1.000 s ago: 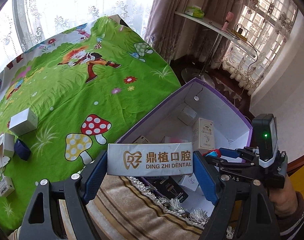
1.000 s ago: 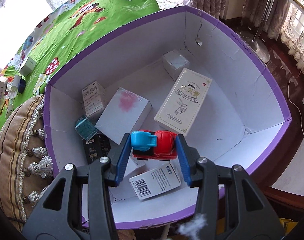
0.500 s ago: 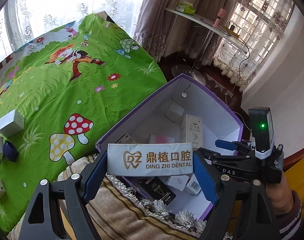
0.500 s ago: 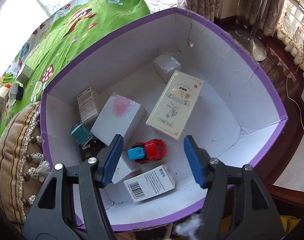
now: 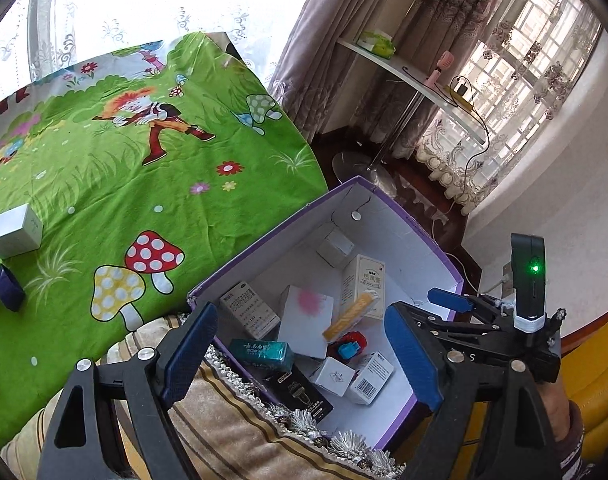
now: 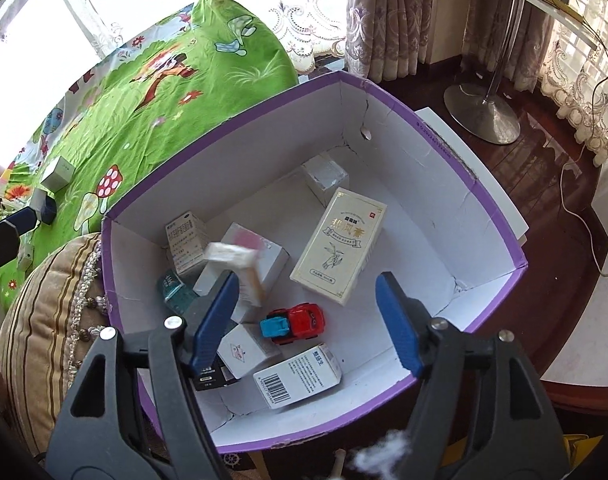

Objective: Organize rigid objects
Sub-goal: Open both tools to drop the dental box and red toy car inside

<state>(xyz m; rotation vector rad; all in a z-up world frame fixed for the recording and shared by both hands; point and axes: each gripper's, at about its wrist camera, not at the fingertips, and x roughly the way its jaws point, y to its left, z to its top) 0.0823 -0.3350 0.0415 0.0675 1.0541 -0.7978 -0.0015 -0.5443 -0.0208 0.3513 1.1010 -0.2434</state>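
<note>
The big cardboard box (image 6: 484, 216) has purple outside walls and plain white inside walls, with small cracks in the corners. Inside it lie many little hard boxes. A tall cream carton (image 6: 340, 246) with gold trim lies flat near the middle. A grey cube box (image 6: 326, 174) sits in the far corner. A white box with a pink smudge (image 5: 306, 314) lies beside a printed white carton (image 5: 248, 310). A shiny teal packet (image 5: 262, 354) and a black box (image 5: 300, 394) lie near the closest wall. A small toy car (image 6: 296, 322), red with a blue end, rests on the box floor, touching a barcode carton (image 6: 298, 376).

A long thin box looks blurry, so its words cannot be read. In the left view it shows as a yellow-edged slanted strip (image 5: 348, 316) above the toy car. I cannot tell if it touches anything.

The left gripper (image 5: 300, 356) has smooth blue pads on black plastic arms. Its jaws are opening and nothing is between them. The right gripper (image 6: 308, 320) looks the same, and its jaws are opening above the toy car, not touching it. The left pad hides part of the black box.

The box sits next to a striped, tasselled cushion (image 6: 44, 304). A bright green cartoon cloth (image 5: 116, 184) with mushrooms carries a white cube (image 5: 14, 230) and a dark blue thing (image 5: 8, 288), cut off at the edge.
</note>
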